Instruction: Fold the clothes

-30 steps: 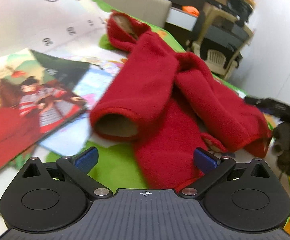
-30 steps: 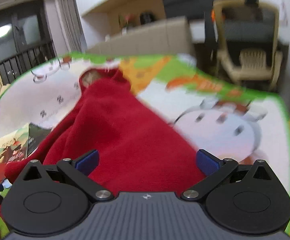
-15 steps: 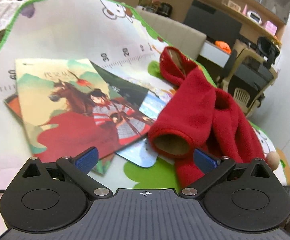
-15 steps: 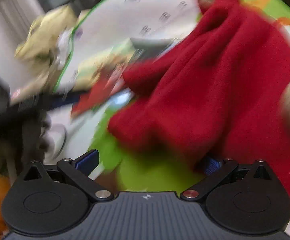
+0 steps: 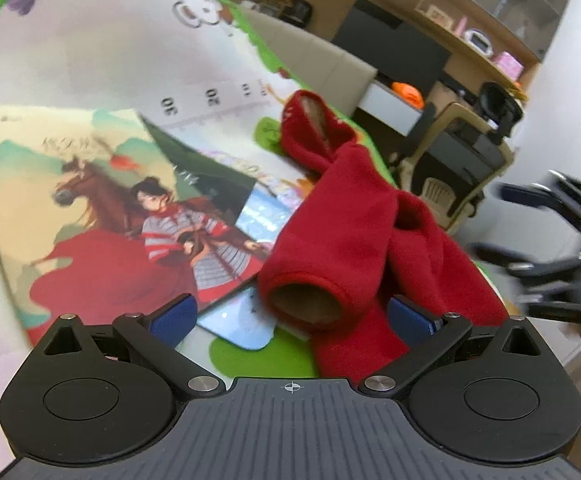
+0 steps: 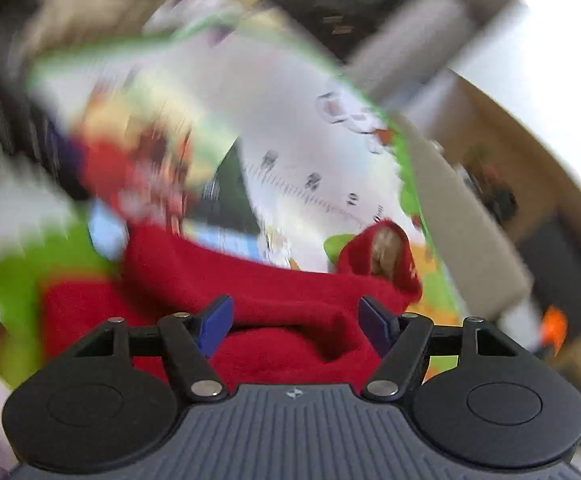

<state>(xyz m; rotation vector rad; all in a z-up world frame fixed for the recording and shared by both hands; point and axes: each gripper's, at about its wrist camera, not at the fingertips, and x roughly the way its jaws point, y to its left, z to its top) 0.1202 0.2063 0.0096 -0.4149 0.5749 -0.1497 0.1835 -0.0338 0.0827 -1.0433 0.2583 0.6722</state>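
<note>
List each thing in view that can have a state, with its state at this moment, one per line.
red fleece garment: crumpled, unfolded, cuff openings facing the camera, lying on the mat.
left gripper: open, near cuff between its fingers, no grip.
right gripper: open, over the red fabric; contact unclear, view blurred.
illustrated book: closed, flat, overlapping other books.
play mat: spread flat.

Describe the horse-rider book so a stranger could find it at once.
Start at the green-edged play mat with its printed ruler. Left of the red fleece garment lies a small stack of books. The horse-rider book tops it, alone showing a red-caped rider on a brown horse.
</note>
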